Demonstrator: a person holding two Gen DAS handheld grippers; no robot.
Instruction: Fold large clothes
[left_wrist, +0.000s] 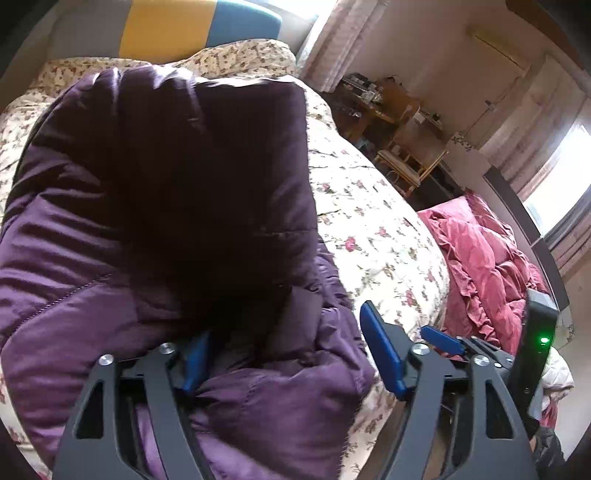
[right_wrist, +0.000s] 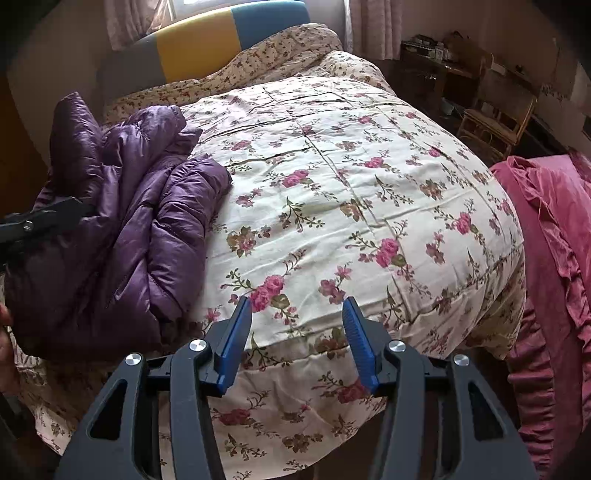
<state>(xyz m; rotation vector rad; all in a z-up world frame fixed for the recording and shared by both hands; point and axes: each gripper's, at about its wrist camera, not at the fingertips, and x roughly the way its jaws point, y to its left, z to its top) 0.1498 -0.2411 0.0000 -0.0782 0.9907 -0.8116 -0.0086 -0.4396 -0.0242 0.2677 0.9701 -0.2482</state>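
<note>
A puffy purple quilted jacket (left_wrist: 166, 184) lies bunched on the bed and fills most of the left wrist view. My left gripper (left_wrist: 284, 325) stands open over its near edge. Its left pad (left_wrist: 194, 365) is sunk among the folds, while its right pad (left_wrist: 382, 350) hangs free beside the fabric. In the right wrist view the jacket (right_wrist: 122, 221) sits crumpled at the left side of the bed, with the left gripper's black frame (right_wrist: 37, 218) against it. My right gripper (right_wrist: 297, 306) is open above the floral quilt (right_wrist: 351, 184), with nothing between its pads.
The floral quilt (left_wrist: 369, 229) covers the bed in front of a yellow and blue headboard (right_wrist: 221, 40). Crumpled pink bedding (right_wrist: 554, 240) lies to the right. A wooden chair (right_wrist: 495, 118) and a cluttered desk stand beyond. A hand (right_wrist: 5, 332) shows at the left edge.
</note>
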